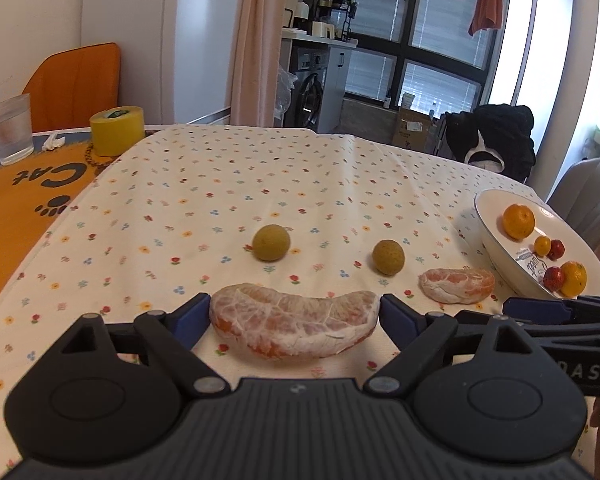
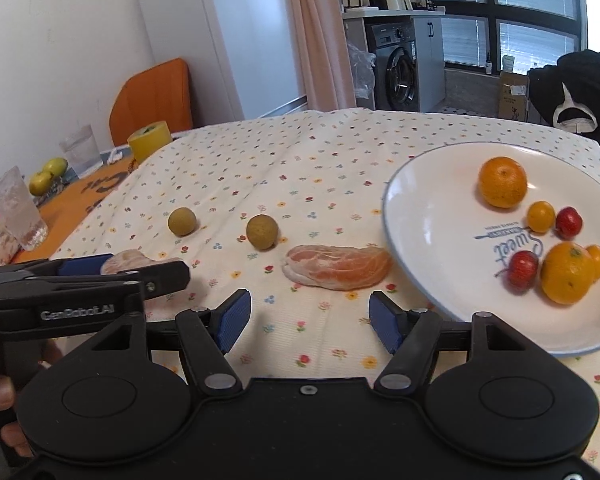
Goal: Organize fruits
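A large peeled citrus segment (image 1: 296, 330) lies crosswise between the blue pads (image 1: 194, 314) of my left gripper (image 1: 294, 312), and both pads touch its ends. A smaller peeled segment (image 2: 338, 266) rests on the flowered cloth just ahead of my right gripper (image 2: 310, 322), which stands open with nothing between its fingers. Two round greenish-brown fruits (image 1: 271, 242) (image 1: 388, 257) sit farther back on the cloth. To the right, a white plate (image 2: 432, 216) holds two oranges (image 2: 502, 181) (image 2: 566, 278) and small red and yellow tomatoes (image 2: 541, 216).
On an orange mat (image 1: 24, 196) at the far left stand a yellow tape roll (image 1: 117, 130) and a glass (image 1: 10, 128). Two green apples (image 2: 48, 176) and a second glass (image 2: 16, 208) are there too. A black garment (image 1: 496, 136) hangs behind the table.
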A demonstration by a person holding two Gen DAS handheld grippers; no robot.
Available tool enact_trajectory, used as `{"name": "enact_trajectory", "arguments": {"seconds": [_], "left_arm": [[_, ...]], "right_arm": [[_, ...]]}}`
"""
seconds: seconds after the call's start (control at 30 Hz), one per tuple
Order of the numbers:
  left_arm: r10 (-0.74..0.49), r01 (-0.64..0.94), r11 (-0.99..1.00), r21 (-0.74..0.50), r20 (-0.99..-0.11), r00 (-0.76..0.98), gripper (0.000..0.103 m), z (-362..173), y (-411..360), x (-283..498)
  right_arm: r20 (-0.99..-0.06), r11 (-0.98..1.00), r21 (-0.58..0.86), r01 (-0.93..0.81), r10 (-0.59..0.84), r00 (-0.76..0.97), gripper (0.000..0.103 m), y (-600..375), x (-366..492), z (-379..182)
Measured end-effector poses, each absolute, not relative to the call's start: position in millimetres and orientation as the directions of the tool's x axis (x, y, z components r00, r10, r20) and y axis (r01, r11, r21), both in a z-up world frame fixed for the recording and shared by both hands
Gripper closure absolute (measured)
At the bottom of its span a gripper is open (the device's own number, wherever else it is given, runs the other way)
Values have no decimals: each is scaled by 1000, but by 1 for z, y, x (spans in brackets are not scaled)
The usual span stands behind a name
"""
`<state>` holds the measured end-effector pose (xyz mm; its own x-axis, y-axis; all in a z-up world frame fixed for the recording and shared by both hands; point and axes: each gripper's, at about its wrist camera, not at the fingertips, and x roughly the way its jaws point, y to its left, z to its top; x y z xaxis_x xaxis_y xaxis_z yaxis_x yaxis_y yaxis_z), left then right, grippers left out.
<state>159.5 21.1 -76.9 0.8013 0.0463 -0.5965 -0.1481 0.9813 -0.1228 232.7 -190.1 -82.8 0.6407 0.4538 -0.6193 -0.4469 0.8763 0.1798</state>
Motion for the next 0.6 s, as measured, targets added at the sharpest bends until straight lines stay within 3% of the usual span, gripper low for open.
{"name": "enact_trajectory", "arguments": {"seconds": [0.2,0.37,0.6], "left_arm": [[46,-170,972,-162,-580,813,14,-76,38,152],[26,-168,966,-199,-570,821,14,-73,51,146],[31,-181,959,-216,-558,829,14,-72,64,141]], "right_arm": [[-643,924,104,-367,344,684,27,-169,240,-84],[-656,946,57,-320,277,702,27,-156,244,-89],[-653,949,-9,-316,234,720,11,-140,245,-96]]}}
